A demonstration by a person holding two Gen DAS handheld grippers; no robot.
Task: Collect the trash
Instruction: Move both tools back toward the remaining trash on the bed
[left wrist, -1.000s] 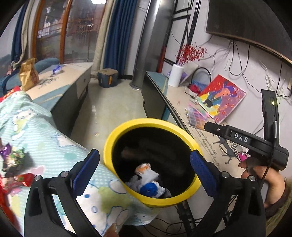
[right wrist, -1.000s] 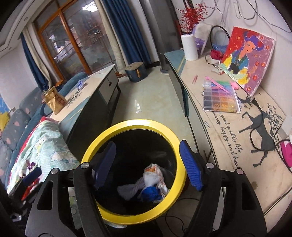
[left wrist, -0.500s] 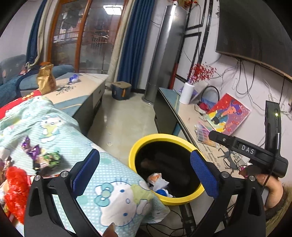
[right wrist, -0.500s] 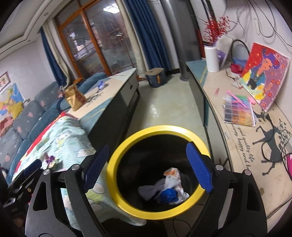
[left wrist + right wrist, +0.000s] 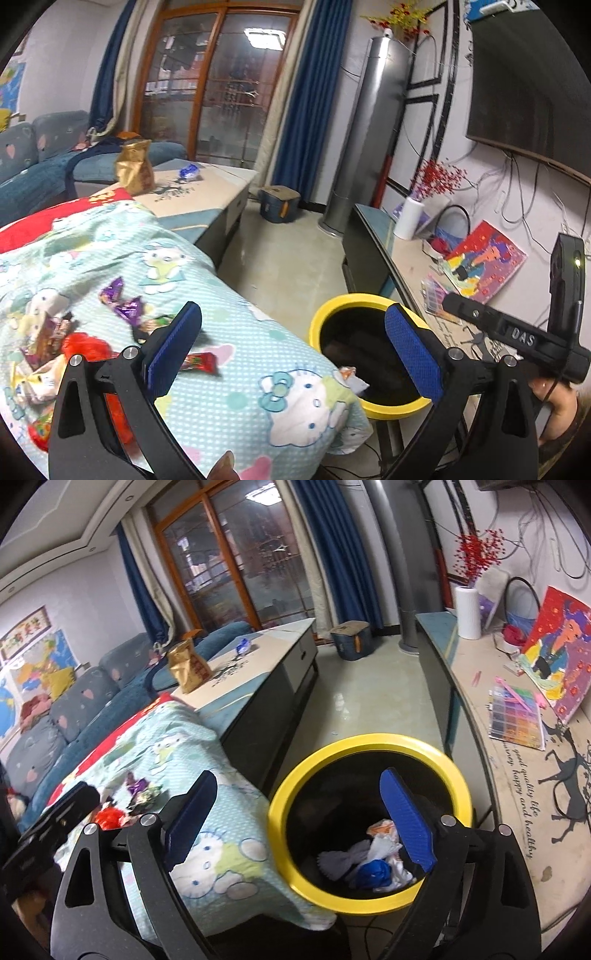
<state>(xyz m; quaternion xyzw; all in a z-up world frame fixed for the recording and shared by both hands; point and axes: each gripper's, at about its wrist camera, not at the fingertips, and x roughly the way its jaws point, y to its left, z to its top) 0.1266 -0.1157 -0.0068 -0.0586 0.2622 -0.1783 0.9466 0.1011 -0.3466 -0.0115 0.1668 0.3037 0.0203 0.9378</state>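
Note:
A black bin with a yellow rim stands beside a bed-like surface under a Hello Kitty blanket. Crumpled white, grey and blue trash lies in the bin. Purple candy wrappers, a red wrapper and a heap of more wrappers lie on the blanket. My left gripper hangs open over the blanket's edge, nothing between its blue pads. My right gripper is open wide above the bin's left rim, holding nothing. The wrappers show small in the right wrist view.
A low table holds a gold bag and a blue wrapper. A long bench on the right carries a paper roll, a painting and a bead box. A grey box sits on the floor beyond.
Both grippers have drawn back and up from the bin. The left view has swung left, so the blanket and its wrappers now show. The right jaws stand a little wider.

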